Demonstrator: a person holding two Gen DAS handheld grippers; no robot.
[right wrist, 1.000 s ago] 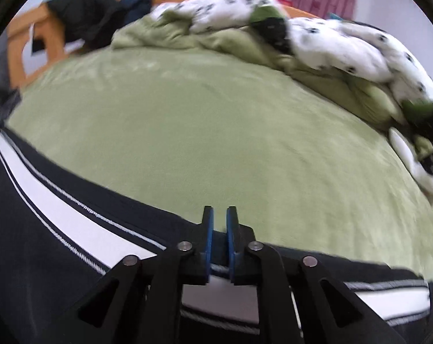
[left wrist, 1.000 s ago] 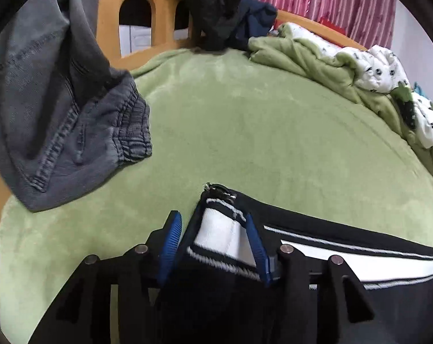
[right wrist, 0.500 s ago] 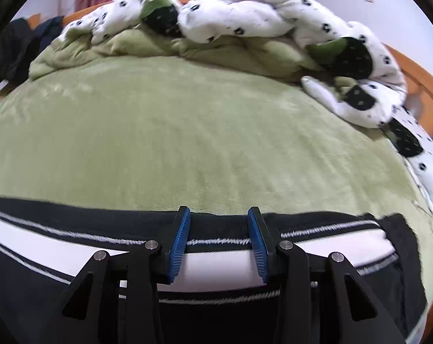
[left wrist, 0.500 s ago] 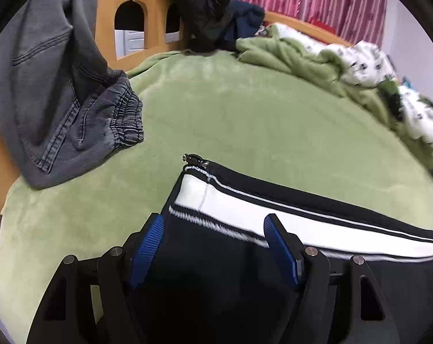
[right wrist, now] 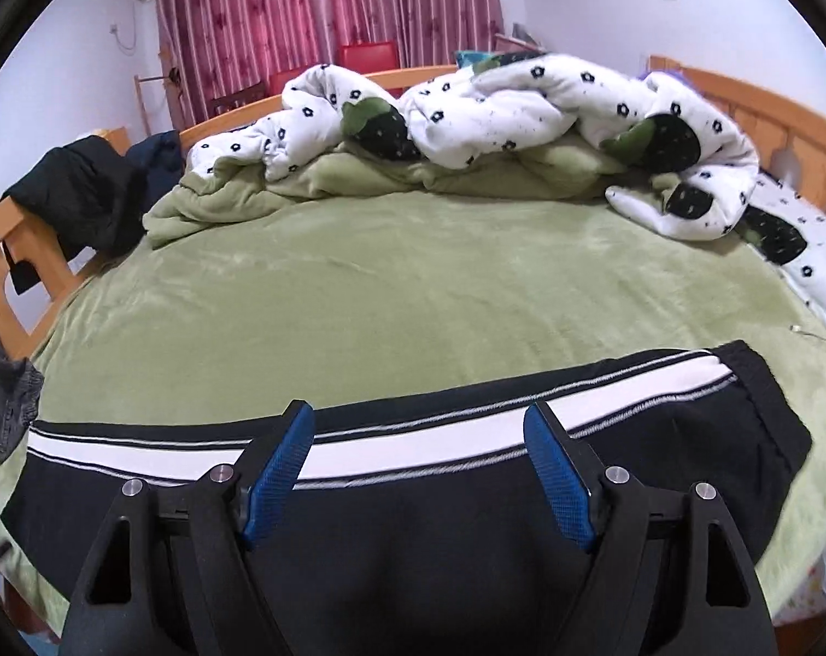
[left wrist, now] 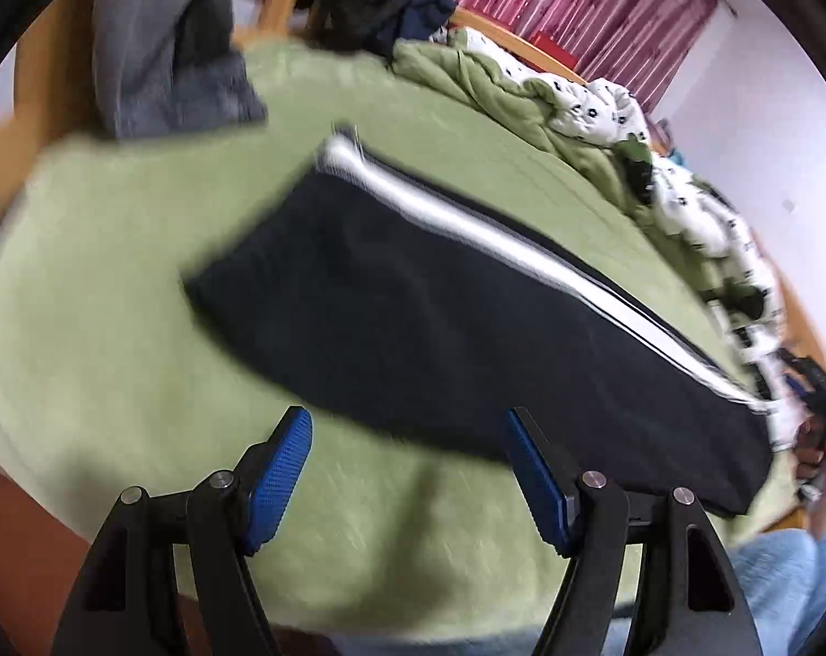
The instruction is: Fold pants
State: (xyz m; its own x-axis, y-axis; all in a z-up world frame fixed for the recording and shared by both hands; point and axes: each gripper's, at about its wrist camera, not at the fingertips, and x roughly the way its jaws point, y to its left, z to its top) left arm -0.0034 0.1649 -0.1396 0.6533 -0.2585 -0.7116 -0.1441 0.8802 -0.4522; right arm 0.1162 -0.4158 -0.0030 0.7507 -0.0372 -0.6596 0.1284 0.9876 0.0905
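Left wrist view now looks down from a pulled-back spot: the left tongs (left wrist: 407, 470) have let go of the black pants (left wrist: 440, 317) and stand wide and empty over bare green bed cover (left wrist: 112, 372), just short of the pants' near edge. A second ago they pinched the white-striped hem end; half a second ago they had already spread. The right tongs (right wrist: 421, 467) have opened the same way, from shut on the stripe to wide, and hover over the pants' black cloth with nothing held. I judge that a laying-out step is finished and the pants, flat on the bed with the white stripe on the side toward the heaped quilt (right wrist: 494, 109), await the next fold.

The left view alone shows the pants' full length, though blurred by motion. The right view alone shows, sharply, the end of the pants at its right and grey jeans (right wrist: 3, 410) beyond the other end.
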